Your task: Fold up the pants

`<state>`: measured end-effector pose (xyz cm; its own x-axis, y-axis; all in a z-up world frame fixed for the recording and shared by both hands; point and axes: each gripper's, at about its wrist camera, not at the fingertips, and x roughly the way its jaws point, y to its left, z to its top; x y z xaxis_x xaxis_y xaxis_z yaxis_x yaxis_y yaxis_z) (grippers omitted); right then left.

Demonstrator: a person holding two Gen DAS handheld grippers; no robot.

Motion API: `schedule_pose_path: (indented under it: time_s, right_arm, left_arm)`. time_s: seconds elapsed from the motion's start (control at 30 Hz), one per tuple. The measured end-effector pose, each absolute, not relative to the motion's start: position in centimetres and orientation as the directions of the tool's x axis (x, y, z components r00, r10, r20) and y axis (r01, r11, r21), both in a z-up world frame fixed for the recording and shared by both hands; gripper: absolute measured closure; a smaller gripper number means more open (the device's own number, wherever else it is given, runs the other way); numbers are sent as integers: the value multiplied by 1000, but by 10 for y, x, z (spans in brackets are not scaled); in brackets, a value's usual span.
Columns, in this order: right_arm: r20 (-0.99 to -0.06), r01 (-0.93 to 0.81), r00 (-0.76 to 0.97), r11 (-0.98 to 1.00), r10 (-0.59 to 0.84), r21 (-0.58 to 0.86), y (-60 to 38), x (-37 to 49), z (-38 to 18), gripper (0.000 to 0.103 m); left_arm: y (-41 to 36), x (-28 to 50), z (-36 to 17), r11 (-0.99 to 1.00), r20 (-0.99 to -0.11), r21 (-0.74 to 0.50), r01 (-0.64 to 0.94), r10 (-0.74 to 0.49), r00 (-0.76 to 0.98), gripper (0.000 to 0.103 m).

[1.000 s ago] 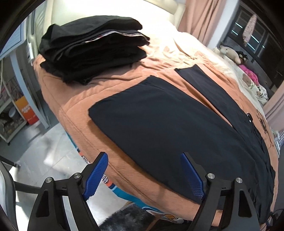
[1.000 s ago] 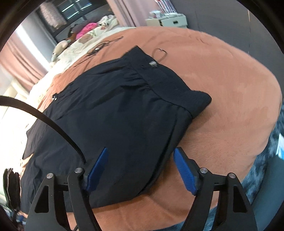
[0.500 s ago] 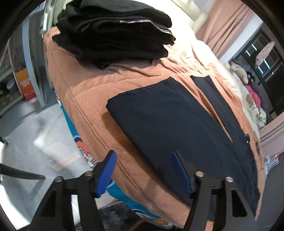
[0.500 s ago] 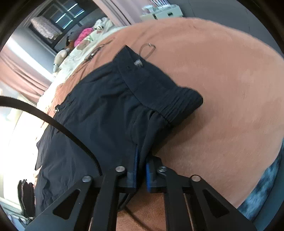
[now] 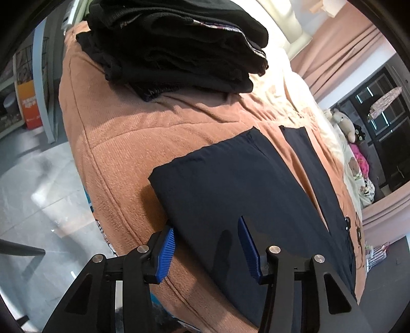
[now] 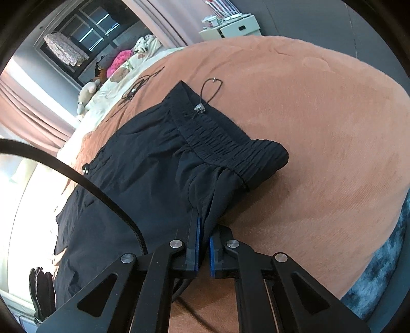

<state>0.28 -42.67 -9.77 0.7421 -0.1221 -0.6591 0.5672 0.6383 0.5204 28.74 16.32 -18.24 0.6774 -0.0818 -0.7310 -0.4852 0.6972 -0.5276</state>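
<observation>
Black pants [image 5: 243, 194] lie spread flat on a bed's orange-brown blanket [image 5: 133, 133], legs reaching toward a stack of folded dark clothes [image 5: 176, 43] near the headboard. The right gripper [image 6: 203, 240] is clamped on a bunched fold of the pants just below the elastic waistband [image 6: 230, 148], its blue pads pinching the fabric. The left gripper [image 5: 206, 251] straddles a leg's near edge, its jaws closing around the cloth but not yet pressing it.

A bed [image 5: 133, 133] under an orange-brown blanket fills the room, above a grey tiled floor [image 5: 33, 179]. Pink curtains [image 5: 340, 48] flank a dark window [image 6: 84, 33], and a white drawer unit [image 6: 235, 28] stands against a grey wall [image 6: 307, 15].
</observation>
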Motion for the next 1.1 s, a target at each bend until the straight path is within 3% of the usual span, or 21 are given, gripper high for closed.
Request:
schedule_pose_path:
  time_s: [0.1, 0.2, 0.27, 0.37, 0.47, 0.67, 1.1]
  right_arm:
    - [-672, 568, 734, 628, -96, 531, -430, 11, -104, 99]
    - [-672, 565, 737, 608, -68, 558, -438, 18, -111, 99]
    - [-668, 563, 743, 587, -50, 582, -445, 20, -116, 97]
    - [-658, 558, 752, 572, -40, 601, -450, 21, -120, 91]
    - [-654, 555, 755, 571, -41, 605, -456, 21, -118, 91]
    - [-612, 541, 785, 583, -93, 606, -453, 8, -97, 100]
    - [-483, 468, 860, 637, -166, 613, -438, -23, -28, 101]
  left_arm:
    - [164, 289, -182, 710, -731, -517, -479, -74, 678, 52]
    - [168, 292, -181, 691, -729, -523, -499, -58, 682, 65]
    - [171, 293, -180, 682, -740, -504, -530, -24, 672, 81]
    - [174, 299, -174, 677, -732, -510, -530, -18, 681, 92]
    - [174, 303, -157, 681, -703, -518, -518, 6, 711, 96]
    - [173, 315, -119, 710, -653, -520, -476, 28, 757, 98]
    - [156, 355, -12, 795, -505, -505, -336, 44, 862, 98]
